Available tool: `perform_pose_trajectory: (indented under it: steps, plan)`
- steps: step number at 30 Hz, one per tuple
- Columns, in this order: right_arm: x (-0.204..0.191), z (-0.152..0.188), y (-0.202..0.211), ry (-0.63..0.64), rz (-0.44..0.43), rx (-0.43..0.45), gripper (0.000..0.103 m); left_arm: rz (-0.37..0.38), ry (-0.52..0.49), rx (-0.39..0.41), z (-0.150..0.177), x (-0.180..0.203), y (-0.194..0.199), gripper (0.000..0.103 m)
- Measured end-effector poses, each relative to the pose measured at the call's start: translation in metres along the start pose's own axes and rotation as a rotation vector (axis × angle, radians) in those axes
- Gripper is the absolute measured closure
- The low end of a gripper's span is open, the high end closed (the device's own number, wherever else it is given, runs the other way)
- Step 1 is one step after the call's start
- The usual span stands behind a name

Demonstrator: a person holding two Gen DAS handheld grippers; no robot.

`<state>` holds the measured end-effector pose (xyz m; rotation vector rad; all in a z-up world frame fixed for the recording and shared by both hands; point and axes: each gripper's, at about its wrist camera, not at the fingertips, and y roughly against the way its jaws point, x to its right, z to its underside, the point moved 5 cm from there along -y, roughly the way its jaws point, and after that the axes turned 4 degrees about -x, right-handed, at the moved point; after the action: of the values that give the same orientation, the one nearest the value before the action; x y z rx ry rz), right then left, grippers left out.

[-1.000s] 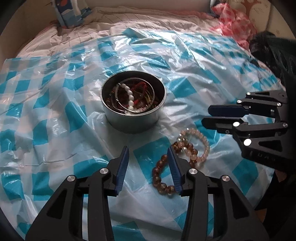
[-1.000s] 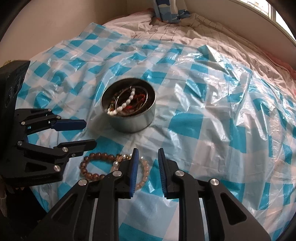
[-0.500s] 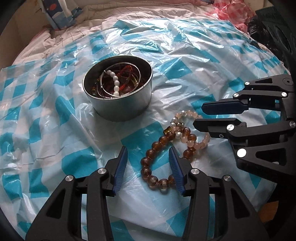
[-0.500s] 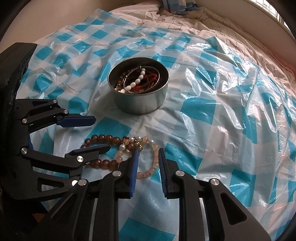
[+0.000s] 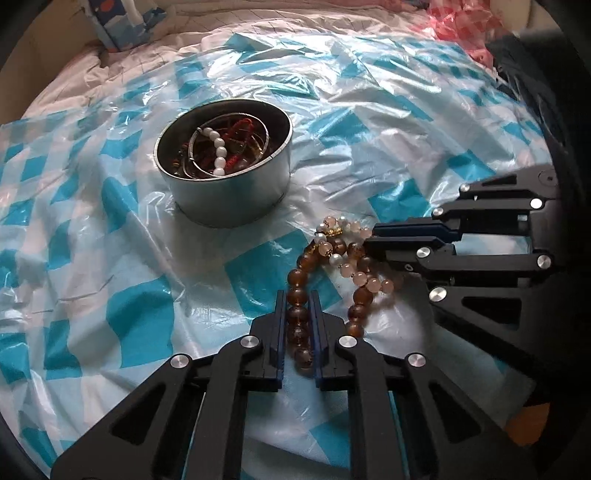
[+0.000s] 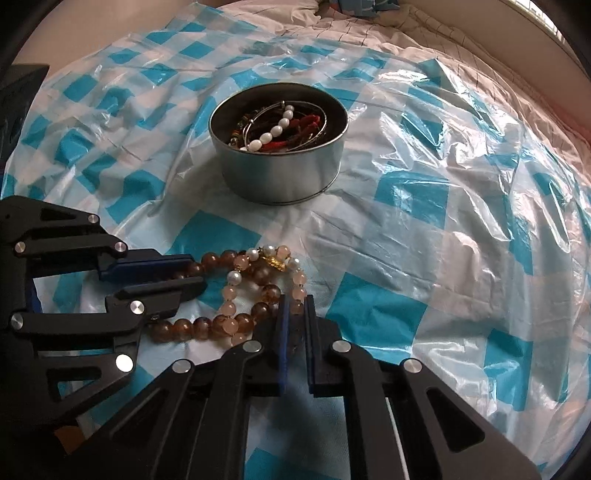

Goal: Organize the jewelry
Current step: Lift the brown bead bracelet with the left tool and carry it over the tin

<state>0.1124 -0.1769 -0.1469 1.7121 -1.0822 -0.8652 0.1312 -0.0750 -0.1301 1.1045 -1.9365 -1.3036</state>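
Here, lower centre:
Left tool [image 5: 298, 306]: closed on the brown round-bead bracelet [image 5: 297, 296].
Right tool [image 6: 294, 308]: closed on the pale pink bead bracelet [image 6: 297, 294].
Round silver metal tin [image 6: 279, 173]: upper centre, holding jewelry.

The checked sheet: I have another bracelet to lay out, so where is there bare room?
Bare sheet lies right of the tin and behind it. Crowded in front: brown bracelet and pink bracelet overlap there, with left gripper and right gripper shut on them.

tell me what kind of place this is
Probably a bedroom: a blue-checked plastic sheet is spread over a bed with rumpled white bedding, and a tin of jewelry sits on it.
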Motion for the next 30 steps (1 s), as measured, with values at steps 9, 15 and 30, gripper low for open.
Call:
perform_pose_trajectory:
  steps: [9,15,30]
  plan:
    - [0.017,-0.009,0.035,-0.162,-0.207,0.093,0.095,0.073,0.07,0.106,-0.01,-0.019,0.037,0.093]
    - [0.03,-0.016,0.059,-0.249,-0.323,0.17,0.095,0.124,0.101,0.188,-0.018,-0.026,0.058,0.093]
    - [0.021,-0.039,0.099,-0.242,-0.379,0.344,0.095,0.158,0.234,0.377,-0.042,-0.042,0.099,0.093]
